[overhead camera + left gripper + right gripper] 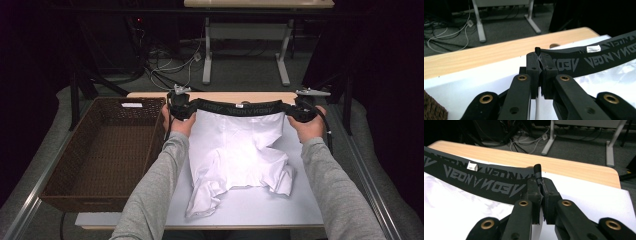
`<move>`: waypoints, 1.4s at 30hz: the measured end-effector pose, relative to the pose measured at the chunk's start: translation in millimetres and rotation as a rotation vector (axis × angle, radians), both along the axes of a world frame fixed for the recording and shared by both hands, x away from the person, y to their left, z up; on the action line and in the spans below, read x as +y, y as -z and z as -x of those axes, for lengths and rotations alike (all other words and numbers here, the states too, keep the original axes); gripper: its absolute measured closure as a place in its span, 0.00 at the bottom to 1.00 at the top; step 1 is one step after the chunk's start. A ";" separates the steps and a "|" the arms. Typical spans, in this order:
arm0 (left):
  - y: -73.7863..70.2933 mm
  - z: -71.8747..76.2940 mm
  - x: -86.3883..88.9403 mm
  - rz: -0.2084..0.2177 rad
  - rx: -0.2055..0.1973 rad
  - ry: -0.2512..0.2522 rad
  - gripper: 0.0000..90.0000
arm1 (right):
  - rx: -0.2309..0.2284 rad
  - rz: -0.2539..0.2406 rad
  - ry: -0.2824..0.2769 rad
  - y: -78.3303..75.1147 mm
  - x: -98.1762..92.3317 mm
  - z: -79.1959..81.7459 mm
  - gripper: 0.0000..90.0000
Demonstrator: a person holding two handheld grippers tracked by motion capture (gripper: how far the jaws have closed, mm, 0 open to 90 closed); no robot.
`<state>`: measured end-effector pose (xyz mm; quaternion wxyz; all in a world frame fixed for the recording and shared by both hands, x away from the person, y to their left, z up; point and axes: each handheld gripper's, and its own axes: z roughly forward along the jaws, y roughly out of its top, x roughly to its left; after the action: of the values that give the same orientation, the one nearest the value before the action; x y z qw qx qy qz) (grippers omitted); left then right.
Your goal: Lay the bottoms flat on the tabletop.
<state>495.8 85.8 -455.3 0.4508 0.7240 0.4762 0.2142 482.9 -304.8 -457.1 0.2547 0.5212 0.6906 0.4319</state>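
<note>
White underwear (235, 155), black waistband (240, 106): held stretched above white table (280, 205). Left gripper (538, 58) and right gripper (538, 180) each clamped a waistband end. Legs apparently rested on table. Wicker basket (65, 175) alongside.

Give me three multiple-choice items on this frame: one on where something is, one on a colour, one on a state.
1. Where is the wicker basket?
A. Left of the white board
B. On the far table
C. Under the garment

2. What colour is the waistband of the white undershorts?
A. Red
B. Black with grey lettering
C. Yellow

3. How do the left gripper and right gripper stand?
A. Both wide open above the board
B. One open, one shut
C. Both shut on the waistband ends

Answers: 1 A, the high view shows the basket beside the board's left edge. 2 B, both gripper views show a black band with grey letters. 3 C, each gripper view shows its jaws pinched together on the band, which is stretched between them.
</note>
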 end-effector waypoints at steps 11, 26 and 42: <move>27.7 -6.4 -9.4 -0.051 0.053 0.001 0.97 | 0.061 0.054 -0.005 26.7 23.4 -9.6 0.96; 40.4 -7.4 -9.9 -0.075 0.051 -0.057 0.63 | 0.016 0.121 0.019 32.3 22.3 -11.9 0.60; 46.1 35.7 -1.7 0.044 0.110 -0.017 0.48 | 0.015 0.095 -0.053 25.9 10.0 41.7 0.53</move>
<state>460.1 84.1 -501.4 0.4380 0.7206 0.5108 0.1672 441.1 -294.8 -483.0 0.2623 0.4935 0.7256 0.4013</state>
